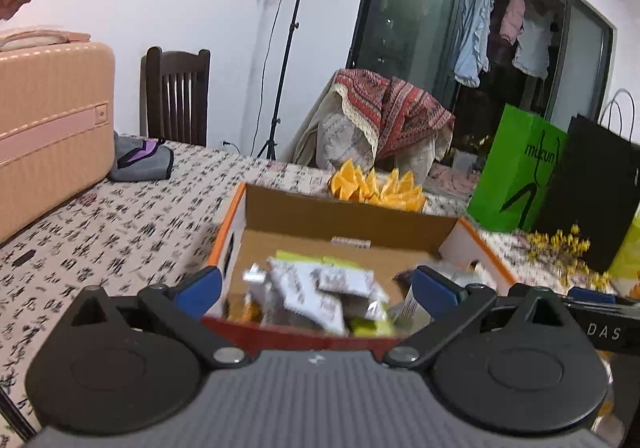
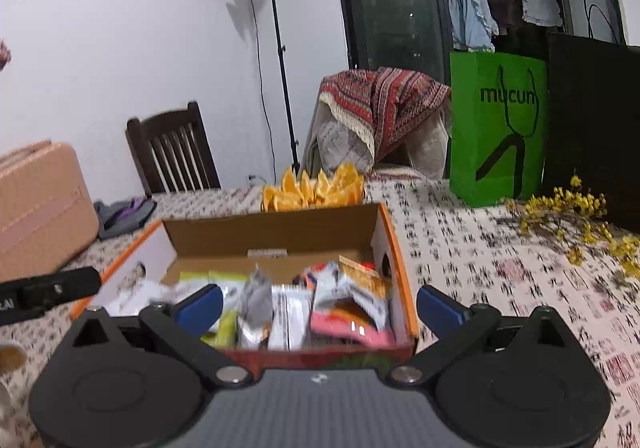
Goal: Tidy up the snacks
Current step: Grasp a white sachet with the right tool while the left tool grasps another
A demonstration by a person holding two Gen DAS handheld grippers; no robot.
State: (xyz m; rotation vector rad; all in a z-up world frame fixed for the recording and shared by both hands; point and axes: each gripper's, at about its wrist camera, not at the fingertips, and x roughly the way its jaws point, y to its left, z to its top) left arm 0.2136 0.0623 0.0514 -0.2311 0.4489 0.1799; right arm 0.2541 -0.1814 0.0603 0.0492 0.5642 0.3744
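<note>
From the left wrist view, the left claw (image 1: 316, 288) has its blue-tipped fingers spread apart, holding nothing, at the near edge of an open cardboard box (image 1: 344, 214). The box stands on the calligraphy-print tabletop (image 1: 120, 224), and blurred snack packets (image 1: 316, 294) lie piled inside it. A green paper bag (image 1: 516, 168) stands at the far right, and a tan suitcase (image 1: 48, 128) sits at the left.

From the right wrist view, the right claw (image 2: 320, 306) is likewise spread wide and empty before the same box (image 2: 276, 230). Snack packets (image 2: 304, 308) fill the box's near part. Orange paper shapes (image 2: 314, 188) sit just behind the box, and yellow flower sprigs (image 2: 568, 212) lie to the right.
</note>
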